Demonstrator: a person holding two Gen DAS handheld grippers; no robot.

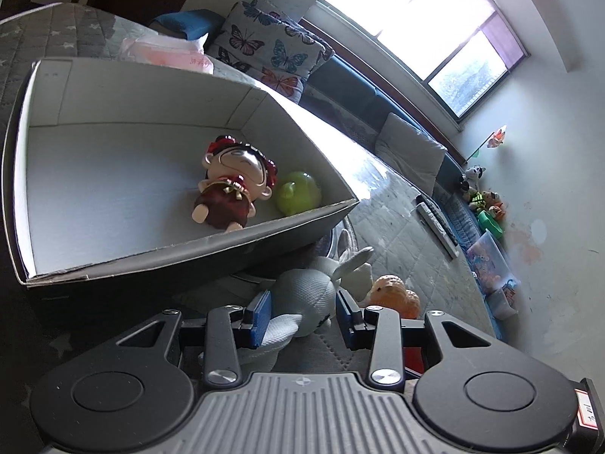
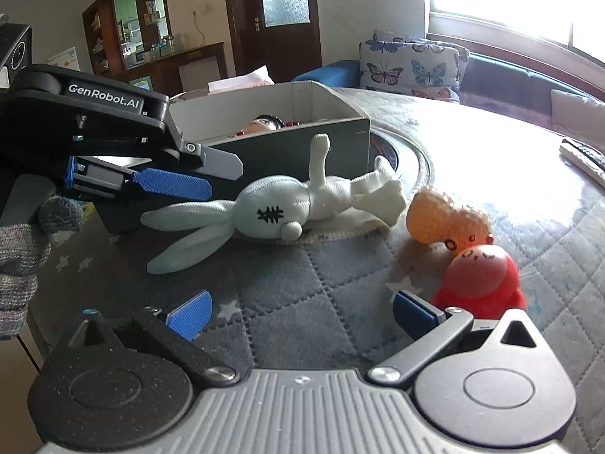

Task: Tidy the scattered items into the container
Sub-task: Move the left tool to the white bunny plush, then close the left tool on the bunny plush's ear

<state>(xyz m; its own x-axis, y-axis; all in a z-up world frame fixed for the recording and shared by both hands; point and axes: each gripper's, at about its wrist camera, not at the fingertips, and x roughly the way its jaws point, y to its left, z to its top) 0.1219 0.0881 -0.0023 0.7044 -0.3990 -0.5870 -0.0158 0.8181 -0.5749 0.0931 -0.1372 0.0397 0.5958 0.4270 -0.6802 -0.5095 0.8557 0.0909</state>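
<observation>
Lying on its back just in front of the cardboard box (image 2: 287,140), the white rabbit toy (image 2: 287,204) is made of a knitted-looking cloth, with two long pale ears spread toward the near side, a black stitched patch on its head, a small round white bobble, and one thin limb pointing straight up. It rests partly on a round cream mat (image 2: 340,229) laid over the grey quilted cover (image 2: 302,295) with white stars. To the right of the rabbit stand an orange bumpy figure (image 2: 446,219) and, touching it in front, a red figure (image 2: 480,280) with a rounded head.

The left wrist view looks down into the box (image 1: 189,253) and shows what the other cannot: a doll in a dark red dress (image 1: 230,185) lying on the white floor of the box, with a lime-green ball (image 1: 298,193) just beside its head in the corner. The right wrist view catches only the top of that doll (image 2: 264,124) above the box wall.

The left gripper (image 1: 300,314) has its blue pads apart on either side of the rabbit's body (image 1: 302,299), not closed on it. The right wrist view shows this gripper (image 2: 170,183) from the side, above the ears. The right gripper (image 2: 302,314) is spread wide over the bare cover, holding nothing.
</observation>
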